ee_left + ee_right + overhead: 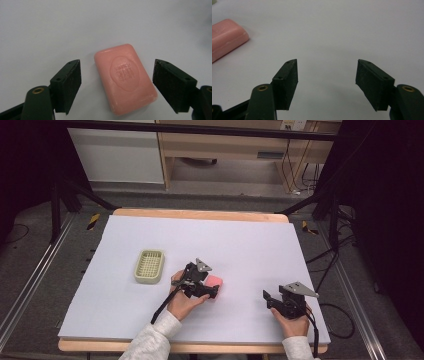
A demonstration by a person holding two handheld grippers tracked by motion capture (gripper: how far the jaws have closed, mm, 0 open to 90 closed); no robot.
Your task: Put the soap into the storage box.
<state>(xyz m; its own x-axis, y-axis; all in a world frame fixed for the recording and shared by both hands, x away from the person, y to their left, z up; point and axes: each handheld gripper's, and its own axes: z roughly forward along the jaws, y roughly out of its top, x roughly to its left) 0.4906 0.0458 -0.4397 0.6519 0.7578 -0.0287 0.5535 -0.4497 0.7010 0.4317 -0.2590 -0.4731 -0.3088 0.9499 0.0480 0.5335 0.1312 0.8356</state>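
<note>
The bench [250,245] carries a white sheet over a wooden top, and two items lie on it: a pink soap bar [125,78] near the centre and a pale green slotted tray [149,266] to the left of it, well apart from the bar. The left gripper [116,86] is positioned at the soap bar with its jaws spread wide — one jaw on each long side of the bar, neither pad touching it. In the left gripper view the bar lies flat on the sheet, slightly angled between the jaws, with an oval embossed stamp on its upper face; the lettering is too soft to read. The left hand [182,302] grips the tool from behind, a light sleeve showing at the forearm. The right gripper [327,83] sits near the front right part of the bench, held by the right hand [294,322], well apart from the bar. Its jaws are also wide and hold nothing — bare sheet lies between them. In the right gripper view the soap bar appears at the upper left edge.
</note>
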